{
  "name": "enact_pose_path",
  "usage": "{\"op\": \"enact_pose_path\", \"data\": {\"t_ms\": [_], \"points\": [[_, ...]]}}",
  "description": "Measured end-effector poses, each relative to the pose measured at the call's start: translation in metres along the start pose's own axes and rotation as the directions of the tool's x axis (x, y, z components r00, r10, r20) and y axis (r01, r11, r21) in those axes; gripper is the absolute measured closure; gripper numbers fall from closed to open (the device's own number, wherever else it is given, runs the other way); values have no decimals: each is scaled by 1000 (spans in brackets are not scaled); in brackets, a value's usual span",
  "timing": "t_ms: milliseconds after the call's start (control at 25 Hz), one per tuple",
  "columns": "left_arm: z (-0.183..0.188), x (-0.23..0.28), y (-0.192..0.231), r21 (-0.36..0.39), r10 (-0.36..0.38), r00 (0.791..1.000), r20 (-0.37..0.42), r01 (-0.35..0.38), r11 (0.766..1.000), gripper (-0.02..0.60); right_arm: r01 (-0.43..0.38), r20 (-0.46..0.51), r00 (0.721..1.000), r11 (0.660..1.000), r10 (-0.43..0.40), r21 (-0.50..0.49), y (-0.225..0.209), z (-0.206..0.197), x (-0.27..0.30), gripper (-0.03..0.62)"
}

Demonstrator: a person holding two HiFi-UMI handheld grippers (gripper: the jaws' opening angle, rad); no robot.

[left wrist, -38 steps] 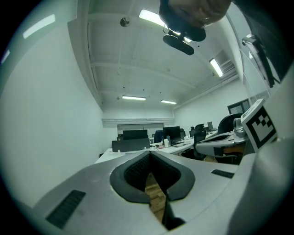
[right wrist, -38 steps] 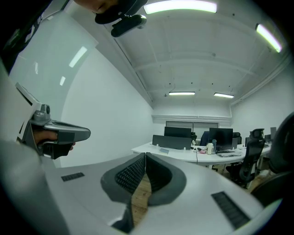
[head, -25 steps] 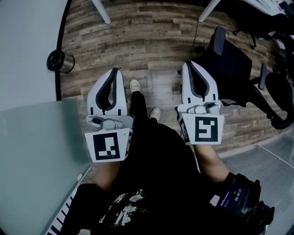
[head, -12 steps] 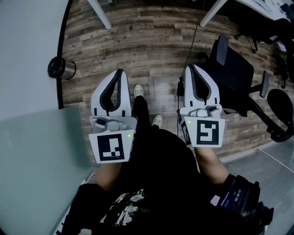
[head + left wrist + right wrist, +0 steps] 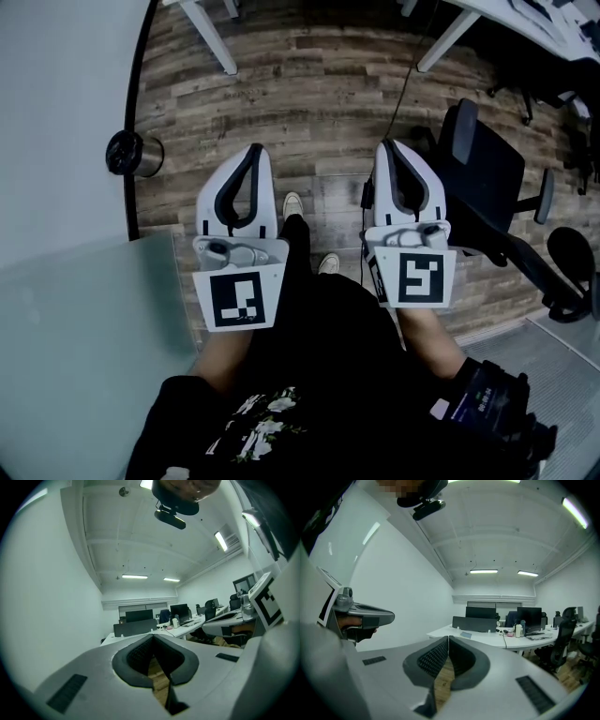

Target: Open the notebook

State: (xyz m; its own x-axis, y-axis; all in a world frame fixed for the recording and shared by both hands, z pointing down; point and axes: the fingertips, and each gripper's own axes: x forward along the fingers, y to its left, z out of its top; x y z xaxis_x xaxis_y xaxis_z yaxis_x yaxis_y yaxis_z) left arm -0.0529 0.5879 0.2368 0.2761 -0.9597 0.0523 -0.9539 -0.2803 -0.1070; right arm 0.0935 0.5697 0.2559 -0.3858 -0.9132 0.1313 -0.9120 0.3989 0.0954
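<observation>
No notebook in sight yet

The left hand-held gripper (image 5: 251, 155) and the right hand-held gripper (image 5: 392, 148) are both pressed together and hold nothing, out over the wood floor (image 5: 309, 84). The notebook shows in no view. The black chair (image 5: 492, 183) is near the right one, so a careless swing could bump it.

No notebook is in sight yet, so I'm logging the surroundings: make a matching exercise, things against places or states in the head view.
Things: 1 black swivel office chair; 2 round silver metal bin; 3 frosted glass tabletop; 4 left gripper.
Places or states: A lower left corner; B jaws shut, empty; C right side, on the wood floor; D left edge of that floor.
Pairs: 1-C; 2-D; 3-A; 4-B.
</observation>
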Motion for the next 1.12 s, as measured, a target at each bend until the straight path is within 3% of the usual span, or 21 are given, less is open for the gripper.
{"op": "enact_pose_path", "data": {"t_ms": [640,1120], "points": [[10,63,52,11,-47,999,6,46,999,572,20,34,999,1000,-20,-13,5,35,79,530],[15,95,80,19,-111,992,61,110,994,572,71,52,996,997,-69,-38,12,49,113,530]]}}
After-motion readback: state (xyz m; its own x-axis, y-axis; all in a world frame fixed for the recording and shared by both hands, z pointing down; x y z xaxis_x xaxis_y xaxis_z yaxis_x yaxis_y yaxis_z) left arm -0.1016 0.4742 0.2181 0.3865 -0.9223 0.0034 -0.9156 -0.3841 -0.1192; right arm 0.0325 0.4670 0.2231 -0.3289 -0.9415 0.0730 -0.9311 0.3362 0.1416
